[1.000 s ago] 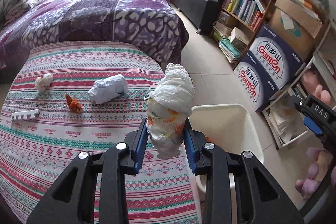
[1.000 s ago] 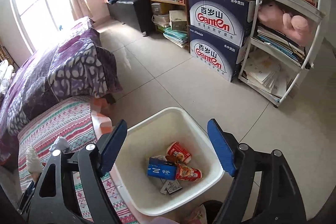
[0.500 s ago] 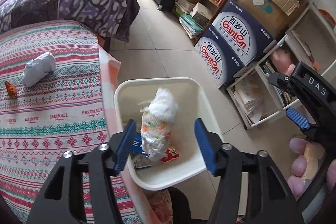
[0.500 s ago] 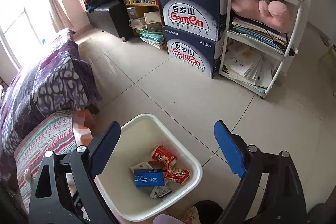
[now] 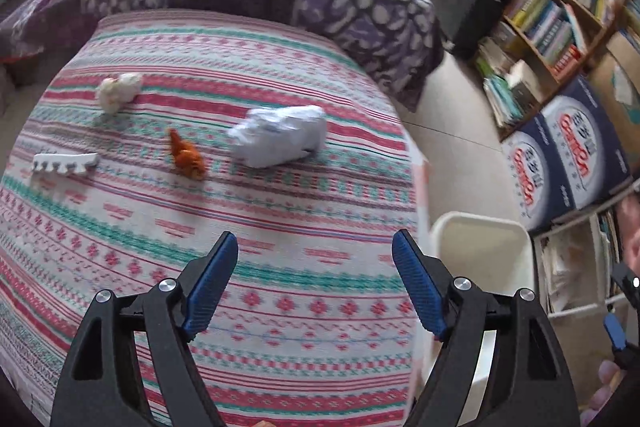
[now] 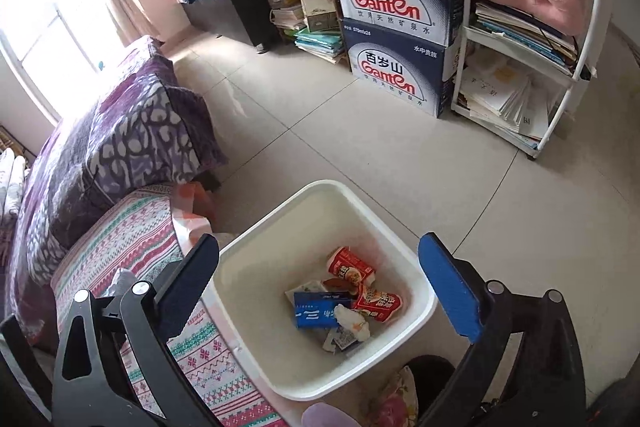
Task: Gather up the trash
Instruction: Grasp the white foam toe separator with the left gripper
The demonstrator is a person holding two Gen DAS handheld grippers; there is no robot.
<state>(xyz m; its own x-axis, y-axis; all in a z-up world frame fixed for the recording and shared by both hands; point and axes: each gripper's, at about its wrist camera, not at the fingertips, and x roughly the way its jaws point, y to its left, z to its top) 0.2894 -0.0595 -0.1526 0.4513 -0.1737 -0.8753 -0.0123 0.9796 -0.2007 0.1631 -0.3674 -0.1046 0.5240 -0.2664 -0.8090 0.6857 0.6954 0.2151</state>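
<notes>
Left wrist view: crumpled paper (image 5: 282,135) lies on the striped cloth (image 5: 248,267), beside an orange scrap (image 5: 186,157), with a white wad (image 5: 118,91) and a white comb-like piece (image 5: 64,163) further left. Left gripper (image 5: 314,285) hovers above the cloth, its jaws opening with nothing between them. Right gripper (image 6: 320,291) hangs over the bin (image 6: 420,255), jaws opening, empty. In the bin lie red packets (image 6: 352,267), a blue carton (image 6: 316,311) and a tissue wad (image 6: 352,319).
</notes>
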